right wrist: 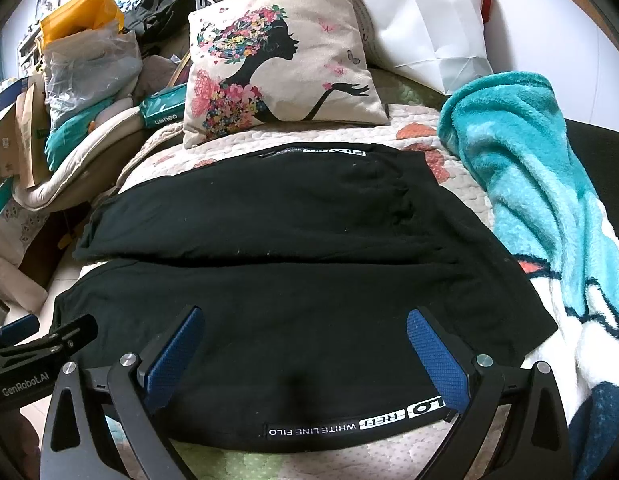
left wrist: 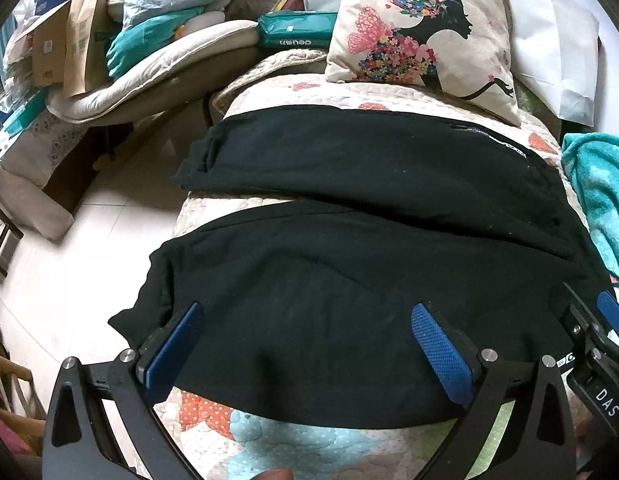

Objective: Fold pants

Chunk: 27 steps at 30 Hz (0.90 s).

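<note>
Black pants (left wrist: 349, 280) lie spread on a quilted bed cover (left wrist: 293, 440), both legs pointing left and side by side, the waist at the right. My left gripper (left wrist: 309, 352) is open, its blue fingers straddling the near leg's front edge. My right gripper (right wrist: 305, 356) is open over the near waist part of the pants (right wrist: 269, 300), just behind a white lettered label (right wrist: 349, 424). The right gripper also shows at the right edge of the left wrist view (left wrist: 597, 344). The left gripper's body shows at the left of the right wrist view (right wrist: 37, 344).
A floral pillow (right wrist: 285, 64) and a white bag (right wrist: 425, 20) stand at the bed's head. A teal fleece blanket (right wrist: 529, 168) lies right of the pants. Boxes, bags and cushions (left wrist: 109, 40) pile at the left. Tiled floor (left wrist: 89, 240) lies left of the bed.
</note>
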Tool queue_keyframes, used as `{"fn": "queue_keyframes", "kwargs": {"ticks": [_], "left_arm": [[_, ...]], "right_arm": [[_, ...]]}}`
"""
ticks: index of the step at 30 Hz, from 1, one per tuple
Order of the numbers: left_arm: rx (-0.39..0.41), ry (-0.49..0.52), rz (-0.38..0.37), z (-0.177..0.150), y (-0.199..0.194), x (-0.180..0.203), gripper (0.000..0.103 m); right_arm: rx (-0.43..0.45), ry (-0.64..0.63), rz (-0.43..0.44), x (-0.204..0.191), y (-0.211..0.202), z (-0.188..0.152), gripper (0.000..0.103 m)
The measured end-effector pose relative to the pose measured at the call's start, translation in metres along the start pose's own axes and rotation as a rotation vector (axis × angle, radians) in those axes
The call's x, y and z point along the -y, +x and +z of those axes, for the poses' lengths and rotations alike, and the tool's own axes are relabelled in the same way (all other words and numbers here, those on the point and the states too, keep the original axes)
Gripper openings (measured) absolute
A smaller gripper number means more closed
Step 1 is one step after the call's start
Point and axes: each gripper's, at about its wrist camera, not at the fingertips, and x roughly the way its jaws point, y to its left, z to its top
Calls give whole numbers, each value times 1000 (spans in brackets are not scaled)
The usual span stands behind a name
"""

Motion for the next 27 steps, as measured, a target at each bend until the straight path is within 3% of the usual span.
{"fn": "queue_keyframes", "kwargs": {"ticks": [27], "left_arm": [[-10, 4, -1, -1, 3, 4, 103]], "right_arm": [[-2, 0, 0, 0, 0, -1, 103]]}}
